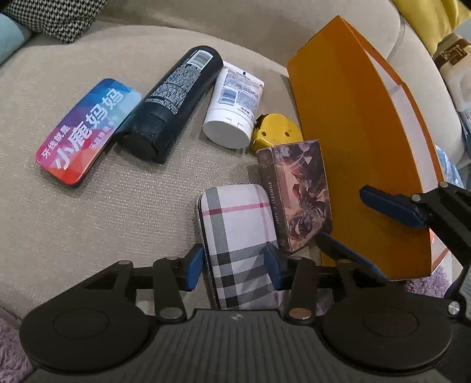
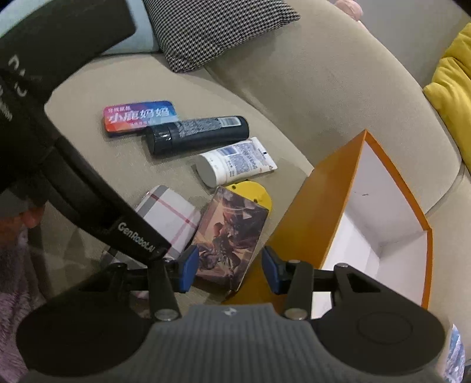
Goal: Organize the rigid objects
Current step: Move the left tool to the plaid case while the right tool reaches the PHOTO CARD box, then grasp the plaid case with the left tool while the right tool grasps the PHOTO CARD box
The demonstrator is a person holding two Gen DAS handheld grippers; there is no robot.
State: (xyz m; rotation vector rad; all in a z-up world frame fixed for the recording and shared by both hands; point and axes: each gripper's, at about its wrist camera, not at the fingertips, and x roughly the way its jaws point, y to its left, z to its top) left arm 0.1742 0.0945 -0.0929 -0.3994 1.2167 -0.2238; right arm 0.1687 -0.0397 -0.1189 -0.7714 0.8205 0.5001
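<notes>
On the beige sofa seat lie a plaid case [image 1: 238, 235] [image 2: 169, 219], a card box with dark artwork [image 1: 297, 194] [image 2: 228, 238], a yellow tape measure [image 1: 276, 132] [image 2: 250, 191], a white tube [image 1: 234, 109] [image 2: 235, 165], a black bottle [image 1: 173, 100] [image 2: 197, 134] and a colourful tin [image 1: 88, 129] [image 2: 139, 116]. An orange box [image 1: 353, 141] [image 2: 379, 224] stands open at the right. My left gripper [image 1: 235, 265] has its jaws on both sides of the plaid case. My right gripper [image 2: 229, 271] [image 1: 353, 224] is open around the near end of the card box.
A houndstooth cushion [image 2: 217, 26] and a pale blue cushion [image 1: 11, 35] lie at the back of the sofa. A yellow cushion [image 2: 453, 88] sits at the right. A purple fluffy rug [image 1: 11, 347] shows below the seat edge.
</notes>
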